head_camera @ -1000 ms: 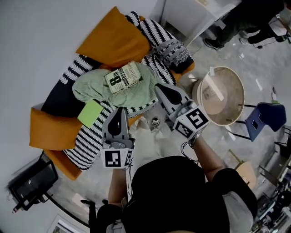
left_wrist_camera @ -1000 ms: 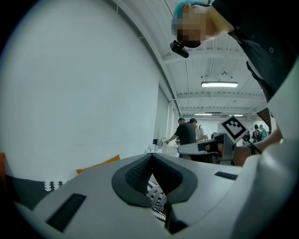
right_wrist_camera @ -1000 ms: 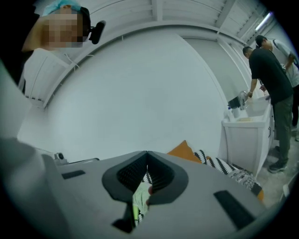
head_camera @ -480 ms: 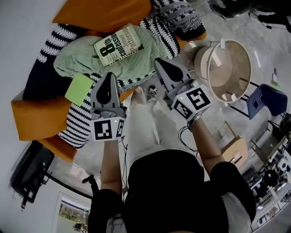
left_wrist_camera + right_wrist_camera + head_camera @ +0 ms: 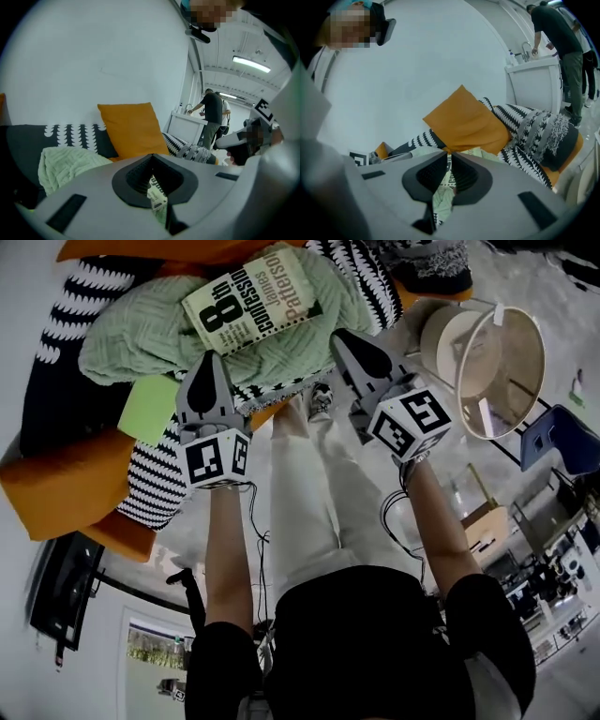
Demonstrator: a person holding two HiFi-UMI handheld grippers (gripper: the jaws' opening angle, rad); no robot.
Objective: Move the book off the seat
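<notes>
- Both forearms reach forward side by side, with the tools angled down toward the orange sofa (image 5: pixel 66 488).
- The left tool (image 5: pixel 208 362) has its jaws together and holds nothing.
- The right tool (image 5: pixel 341 337) has its jaws together and is empty too.
- The book (image 5: pixel 251 298), a pale paperback with bold dark lettering, lies face up on a green knitted blanket (image 5: pixel 131 329) just beyond both tips.

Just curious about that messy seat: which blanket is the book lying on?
The book lies on the pale green knitted blanket, not the black-and-white blanket.
</notes>
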